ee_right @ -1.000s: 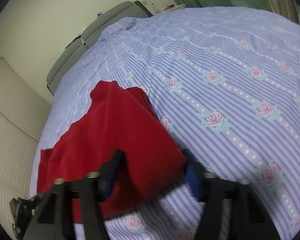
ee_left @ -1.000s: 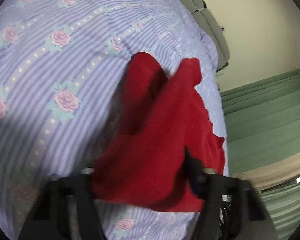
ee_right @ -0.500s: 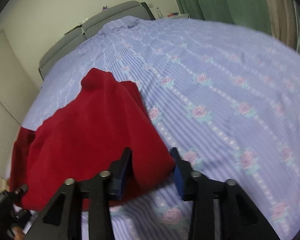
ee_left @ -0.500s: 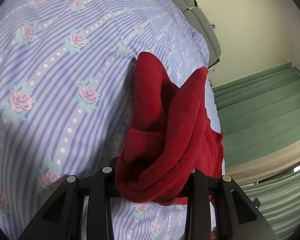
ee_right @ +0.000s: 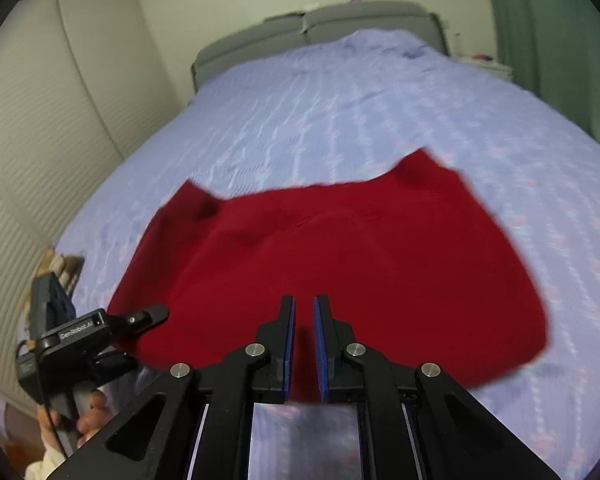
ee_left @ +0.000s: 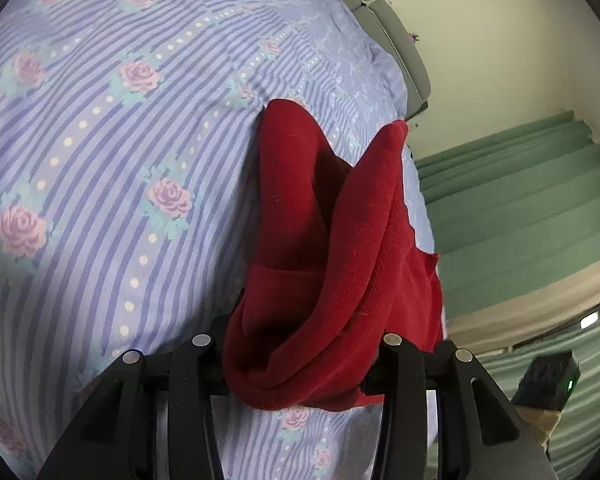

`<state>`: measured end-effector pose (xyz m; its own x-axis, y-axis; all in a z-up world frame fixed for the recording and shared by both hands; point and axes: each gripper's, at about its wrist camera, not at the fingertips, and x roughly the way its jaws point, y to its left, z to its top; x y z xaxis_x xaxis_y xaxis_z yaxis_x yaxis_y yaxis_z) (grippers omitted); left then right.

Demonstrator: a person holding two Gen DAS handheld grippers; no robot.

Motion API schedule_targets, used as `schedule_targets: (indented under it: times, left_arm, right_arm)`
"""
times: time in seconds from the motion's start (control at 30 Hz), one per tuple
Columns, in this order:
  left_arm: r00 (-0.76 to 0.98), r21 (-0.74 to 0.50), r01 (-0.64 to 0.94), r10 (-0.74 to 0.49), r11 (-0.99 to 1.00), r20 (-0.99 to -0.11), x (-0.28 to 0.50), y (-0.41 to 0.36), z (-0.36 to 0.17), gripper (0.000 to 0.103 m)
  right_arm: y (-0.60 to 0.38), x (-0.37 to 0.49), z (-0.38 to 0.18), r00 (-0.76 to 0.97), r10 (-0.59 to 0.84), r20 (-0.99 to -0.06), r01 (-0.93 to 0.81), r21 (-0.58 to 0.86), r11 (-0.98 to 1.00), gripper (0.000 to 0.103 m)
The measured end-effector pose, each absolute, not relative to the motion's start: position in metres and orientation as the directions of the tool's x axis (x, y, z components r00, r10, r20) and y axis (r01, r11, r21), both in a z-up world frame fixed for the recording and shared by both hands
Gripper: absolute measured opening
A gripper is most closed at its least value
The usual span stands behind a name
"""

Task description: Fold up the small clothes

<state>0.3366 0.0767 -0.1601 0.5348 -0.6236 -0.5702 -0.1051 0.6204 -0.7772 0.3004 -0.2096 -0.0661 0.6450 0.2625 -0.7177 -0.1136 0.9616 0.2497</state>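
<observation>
A small red garment (ee_right: pixel 340 256) lies spread on the bed's floral striped sheet (ee_right: pixel 340 100). In the left wrist view the garment (ee_left: pixel 332 264) bunches up between the fingers of my left gripper (ee_left: pixel 300 360), which is shut on a thick fold of its edge. My right gripper (ee_right: pixel 304 340) hovers over the garment's near edge, its blue pads (ee_right: pixel 320 344) almost together with only a thin gap, and I cannot tell whether cloth is pinched. The left gripper (ee_right: pixel 140 320) also shows in the right wrist view, gripping the garment's left corner.
The sheet (ee_left: pixel 120 160) covers the whole bed. A grey headboard (ee_right: pixel 320 28) stands at the far end. Louvred wardrobe doors (ee_right: pixel 32 140) run along the left side. Green curtains (ee_left: pixel 520 208) hang by the bed's other side. A hand (ee_right: pixel 84 420) holds the left gripper.
My right gripper's jaws have narrowed to a thin gap and its view has swung round to face the headboard, with the garment now spread out. The left gripper keeps its hold.
</observation>
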Motion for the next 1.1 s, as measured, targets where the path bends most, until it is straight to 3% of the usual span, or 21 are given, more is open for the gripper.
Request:
schedule_targets:
  times: [0.17, 0.43, 0.67, 0.8, 1.1]
  left_arm:
    - [0.533, -0.727, -0.048, -0.598, 0.684, -0.598, 0.341, 0.069, -0.136, 0.035]
    - [0.581, -0.554, 0.224, -0.566, 0.802, -0.585, 0.337, 0.006, -0.053, 0.032]
    - [0.570, -0.458, 0.326, -0.558, 0.827, -0.602, 0.345, -0.049, -0.026, 0.032]
    - [0.578, -0.412, 0.381, -0.561, 0.828, -0.593, 0.345, -0.076, -0.009, 0.032]
    - [0.540, -0.302, 0.477, -0.547, 0.825, -0.640, 0.333, -0.172, -0.020, 0.032]
  right_arm:
    - [-0.205, 0.328, -0.095, 0.577, 0.270, -0.771, -0.098, 0.263, 0.960, 0.008]
    - [-0.202, 0.334, -0.122, 0.528, 0.338, -0.779, -0.127, 0.320, 0.939, 0.008]
    - [-0.221, 0.354, -0.134, 0.483, 0.445, -0.754, -0.137, 0.437, 0.889, 0.004]
    - [-0.261, 0.342, -0.116, 0.499, 0.534, -0.682, -0.148, 0.540, 0.829, 0.004]
    - [-0.366, 0.323, -0.096, 0.597, 0.515, -0.615, -0.087, 0.588, 0.804, 0.004]
